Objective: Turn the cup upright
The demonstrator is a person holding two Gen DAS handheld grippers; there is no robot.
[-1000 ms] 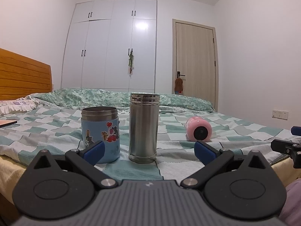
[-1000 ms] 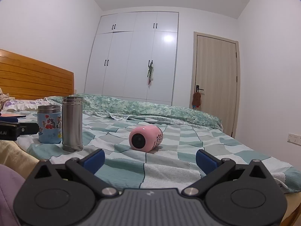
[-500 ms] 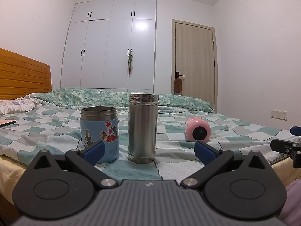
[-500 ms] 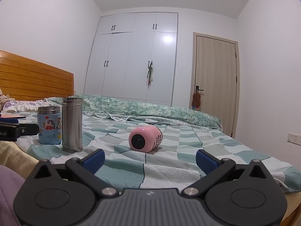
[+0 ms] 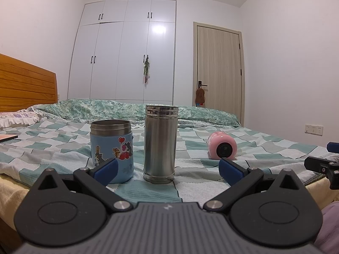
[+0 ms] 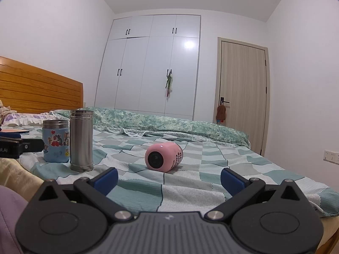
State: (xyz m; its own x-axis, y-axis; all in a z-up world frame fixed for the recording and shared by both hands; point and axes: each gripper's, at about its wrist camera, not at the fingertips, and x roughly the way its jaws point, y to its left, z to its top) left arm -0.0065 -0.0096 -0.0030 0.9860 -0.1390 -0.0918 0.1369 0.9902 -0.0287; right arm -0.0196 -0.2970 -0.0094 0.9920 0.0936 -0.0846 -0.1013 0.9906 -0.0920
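A pink cup [image 6: 164, 157] lies on its side on the checked bedspread [image 6: 190, 190], its dark end facing me. It also shows in the left wrist view [image 5: 222, 148], to the right. My right gripper [image 6: 168, 180] is open and empty, a short way in front of the pink cup. My left gripper [image 5: 167, 170] is open and empty, just in front of an upright steel flask [image 5: 160, 140] and an upright blue cartoon cup [image 5: 111, 138].
The steel flask [image 6: 81, 140] and blue cup [image 6: 56, 144] stand left of the pink cup. A folded green duvet [image 6: 169, 122] lies across the far side. A wooden headboard [image 6: 38, 91] is at left. The bed's near edge is just below both grippers.
Both grippers have drifted slightly; the cups sit a little lower and nearer in view. Nothing was taken hold of and the pink cup has not moved.
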